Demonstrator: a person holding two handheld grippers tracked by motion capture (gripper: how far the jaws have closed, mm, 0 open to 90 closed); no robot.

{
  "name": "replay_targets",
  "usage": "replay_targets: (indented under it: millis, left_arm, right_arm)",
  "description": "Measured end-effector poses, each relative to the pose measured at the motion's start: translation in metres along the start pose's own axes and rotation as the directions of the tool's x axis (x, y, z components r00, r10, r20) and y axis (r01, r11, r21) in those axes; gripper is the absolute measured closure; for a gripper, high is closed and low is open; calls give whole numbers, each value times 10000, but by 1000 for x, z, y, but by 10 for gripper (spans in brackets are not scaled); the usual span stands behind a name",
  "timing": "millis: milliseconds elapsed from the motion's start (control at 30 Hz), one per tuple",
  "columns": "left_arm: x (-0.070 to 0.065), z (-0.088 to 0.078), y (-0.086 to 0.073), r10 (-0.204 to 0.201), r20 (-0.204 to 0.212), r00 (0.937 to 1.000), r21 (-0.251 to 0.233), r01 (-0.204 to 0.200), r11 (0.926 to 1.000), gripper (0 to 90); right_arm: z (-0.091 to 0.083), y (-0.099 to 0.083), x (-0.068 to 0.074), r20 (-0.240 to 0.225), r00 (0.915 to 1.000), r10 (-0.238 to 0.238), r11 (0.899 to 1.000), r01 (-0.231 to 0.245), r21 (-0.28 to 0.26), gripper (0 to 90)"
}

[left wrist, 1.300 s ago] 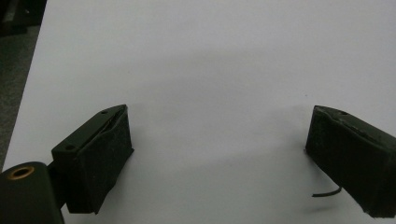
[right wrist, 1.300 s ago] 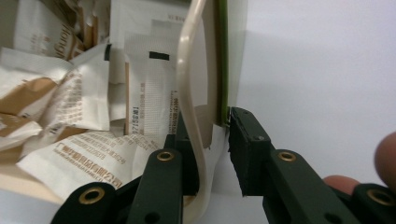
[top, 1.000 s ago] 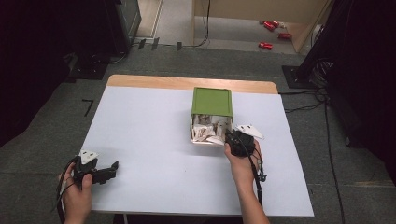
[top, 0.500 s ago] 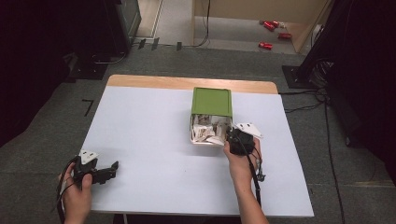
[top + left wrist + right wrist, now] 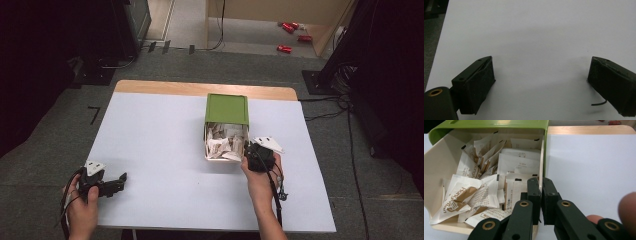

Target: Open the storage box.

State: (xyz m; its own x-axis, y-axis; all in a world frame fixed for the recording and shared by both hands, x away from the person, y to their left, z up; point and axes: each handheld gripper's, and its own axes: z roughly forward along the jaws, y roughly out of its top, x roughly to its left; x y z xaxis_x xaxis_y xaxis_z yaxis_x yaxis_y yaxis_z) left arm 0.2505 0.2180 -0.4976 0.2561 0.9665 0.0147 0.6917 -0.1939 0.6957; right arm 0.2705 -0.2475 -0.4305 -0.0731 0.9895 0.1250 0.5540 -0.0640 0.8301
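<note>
A green box (image 5: 226,108) with a cream inside (image 5: 439,167) stands mid-table, its open side toward me. It holds several white and brown paper sachets (image 5: 477,192), which also show in the high view (image 5: 222,142). My right gripper (image 5: 245,149) is at the box's near right corner. In the right gripper view its jaws (image 5: 540,182) are shut on the box's right side wall (image 5: 542,157), one jaw inside and one outside. My left gripper (image 5: 122,179) rests on the white table (image 5: 150,135) at the near left, far from the box. It is open (image 5: 541,72) with nothing between its pads.
The table's far edge is a bare wooden strip (image 5: 200,89). Grey floor surrounds the table, with black stands (image 5: 100,70) at the left and red objects (image 5: 290,27) far behind. A cable (image 5: 277,195) trails from the right gripper along the forearm.
</note>
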Motion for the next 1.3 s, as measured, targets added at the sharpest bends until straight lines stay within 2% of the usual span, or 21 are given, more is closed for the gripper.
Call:
replay_targets:
  millis: [1133, 1233, 1300]
  left_arm:
    - [0, 0, 0, -16, 3, 10000, -3, 16, 10000, 75]
    - [0, 0, 0, -15, 2, 10000, 0, 15, 10000, 75]
    - [0, 0, 0, -15, 5, 10000, -4, 15, 10000, 75]
  right_arm:
    - [-34, -30, 4, 10, 10000, 70, 9998, -70, -193, 886]
    - [-35, -29, 2, -222, 9997, 83, 9999, -86, -136, 841]
    - [-38, -26, 0, -403, 9991, 108, 9994, -121, -338, 744]
